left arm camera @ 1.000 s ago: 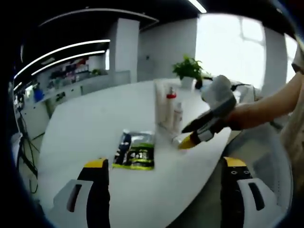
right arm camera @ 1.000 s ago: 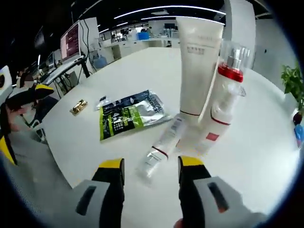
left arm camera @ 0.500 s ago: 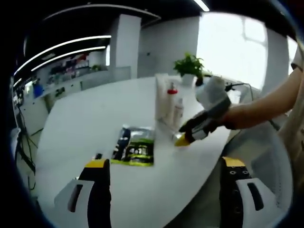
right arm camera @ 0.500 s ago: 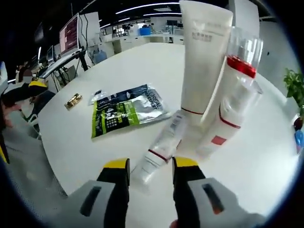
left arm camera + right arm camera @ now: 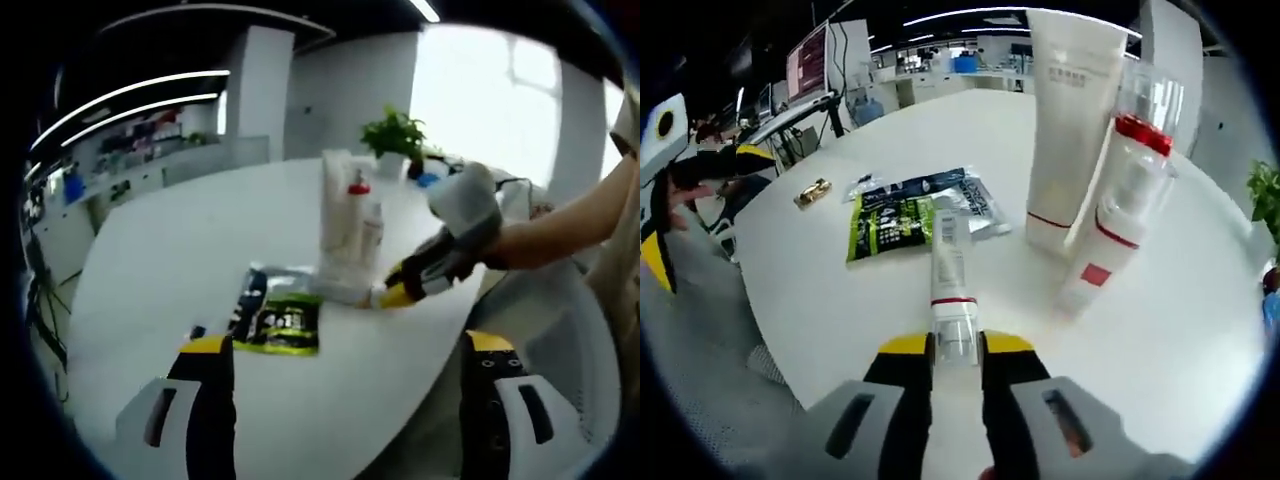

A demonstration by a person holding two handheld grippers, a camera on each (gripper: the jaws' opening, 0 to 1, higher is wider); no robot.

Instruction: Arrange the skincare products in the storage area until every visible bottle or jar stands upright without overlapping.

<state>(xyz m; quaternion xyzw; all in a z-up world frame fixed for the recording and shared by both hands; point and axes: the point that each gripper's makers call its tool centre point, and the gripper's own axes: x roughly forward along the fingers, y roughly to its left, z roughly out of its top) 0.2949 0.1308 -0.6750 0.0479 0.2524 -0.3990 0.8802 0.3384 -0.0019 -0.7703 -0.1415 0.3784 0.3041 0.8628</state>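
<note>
My right gripper (image 5: 956, 348) is shut on the cap end of a small white tube (image 5: 946, 270) with a red band, which points forward over the white table (image 5: 840, 300). A tall white tube (image 5: 1070, 120) stands upright behind it. Beside that stands a white spray bottle (image 5: 1118, 210) with a red collar and a clear cap. In the left gripper view the right gripper (image 5: 402, 292) reaches in from the right, holding the small tube (image 5: 348, 291) low by the tall tube (image 5: 335, 205) and spray bottle (image 5: 370, 228). My left gripper (image 5: 345, 375) hangs open near the table's front edge, holding nothing.
A green and black sachet (image 5: 902, 222) lies flat to the left of the bottles; it is also the sachet (image 5: 280, 315) in the left gripper view. A small gold object (image 5: 812, 192) lies farther left. A potted plant (image 5: 395, 135) stands at the table's far side. A person's arm (image 5: 570, 225) enters from the right.
My right gripper has shut on the small tube, which lay between its open jaws before. The tube has swung round to point straight ahead. My left gripper stays open.
</note>
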